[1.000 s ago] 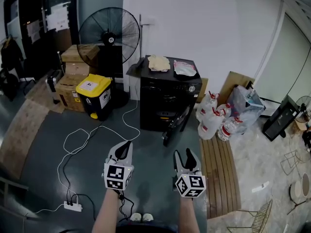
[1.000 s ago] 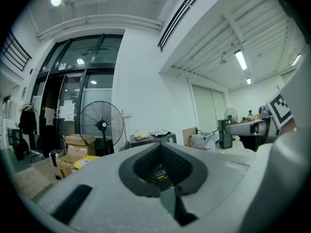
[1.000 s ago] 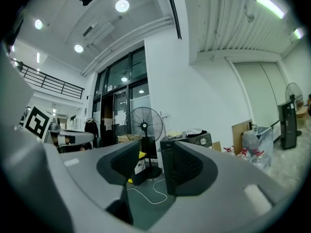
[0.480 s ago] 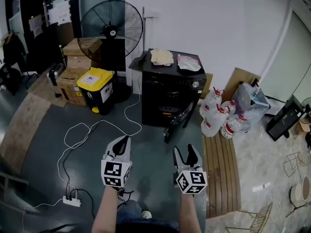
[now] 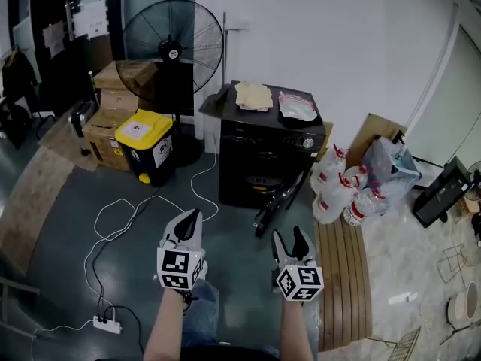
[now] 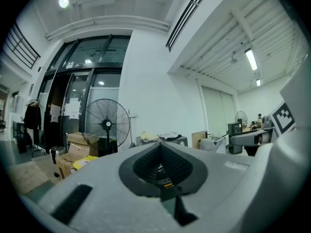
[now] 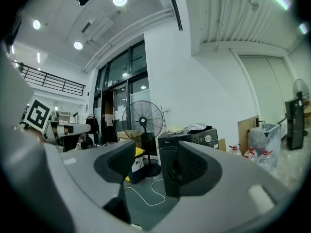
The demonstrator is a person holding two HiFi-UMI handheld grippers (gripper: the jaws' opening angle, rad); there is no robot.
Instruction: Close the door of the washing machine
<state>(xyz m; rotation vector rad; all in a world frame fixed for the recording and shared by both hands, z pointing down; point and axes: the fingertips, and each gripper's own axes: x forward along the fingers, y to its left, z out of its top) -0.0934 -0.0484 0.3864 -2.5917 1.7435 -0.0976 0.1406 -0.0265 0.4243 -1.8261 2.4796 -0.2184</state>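
Note:
The black washing machine (image 5: 267,153) stands against the white wall, straight ahead of both grippers. Its door (image 5: 279,200) hangs open, swung out and down toward the floor at the front right. My left gripper (image 5: 195,215) is held level over the floor well short of the machine, its jaws shut with nothing in them. My right gripper (image 5: 288,236) is beside it, open; its jaws have just been opening and nothing is between them. In the right gripper view the machine (image 7: 204,136) shows behind the spread jaws (image 7: 155,161). In the left gripper view the closed tips (image 6: 160,149) cover most of it.
A cloth (image 5: 253,95) and a bag (image 5: 298,105) lie on the machine. A standing fan (image 5: 171,51), a yellow-lidded bin (image 5: 143,149) and cardboard boxes (image 5: 105,130) are at left. Water bottles (image 5: 338,190) and a wooden slat board (image 5: 342,277) are at right. A white cable (image 5: 128,216) crosses the floor.
Both grippers and the head view have come forward toward the washing machine, which now sits lower and larger in the frame. A leg in jeans has stepped into view at the bottom.

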